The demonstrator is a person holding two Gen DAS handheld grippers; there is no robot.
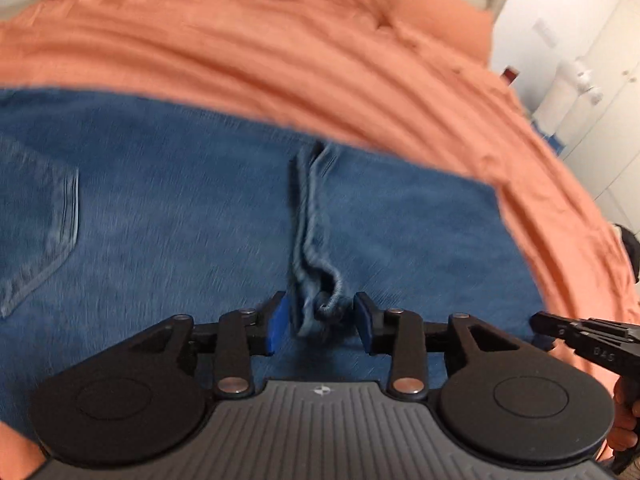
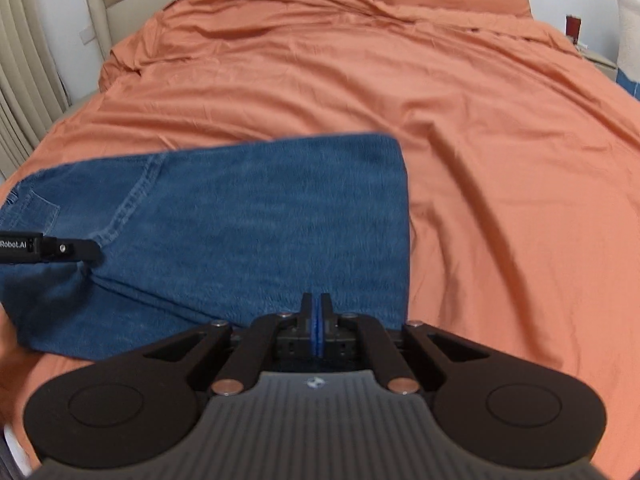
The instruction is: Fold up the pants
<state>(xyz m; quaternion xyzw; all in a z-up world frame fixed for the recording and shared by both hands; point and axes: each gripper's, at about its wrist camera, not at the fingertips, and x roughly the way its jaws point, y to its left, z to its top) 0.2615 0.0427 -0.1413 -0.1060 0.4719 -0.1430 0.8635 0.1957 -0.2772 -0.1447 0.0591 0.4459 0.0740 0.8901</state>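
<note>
Left claw (image 1: pixel 320 320) apart around jeans (image 1: pixel 200 208) hem fold; right claw (image 2: pixel 317 312) together, empty

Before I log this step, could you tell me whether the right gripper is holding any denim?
No: the right gripper has its blue pads pressed together with nothing between them, above the jeans.

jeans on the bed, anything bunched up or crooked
Yes. A rumpled ridge of denim runs up the middle of the otherwise flat jeans, its curled end lying between the open left gripper pads. The orange bedspread is only mildly wrinkled.
</note>
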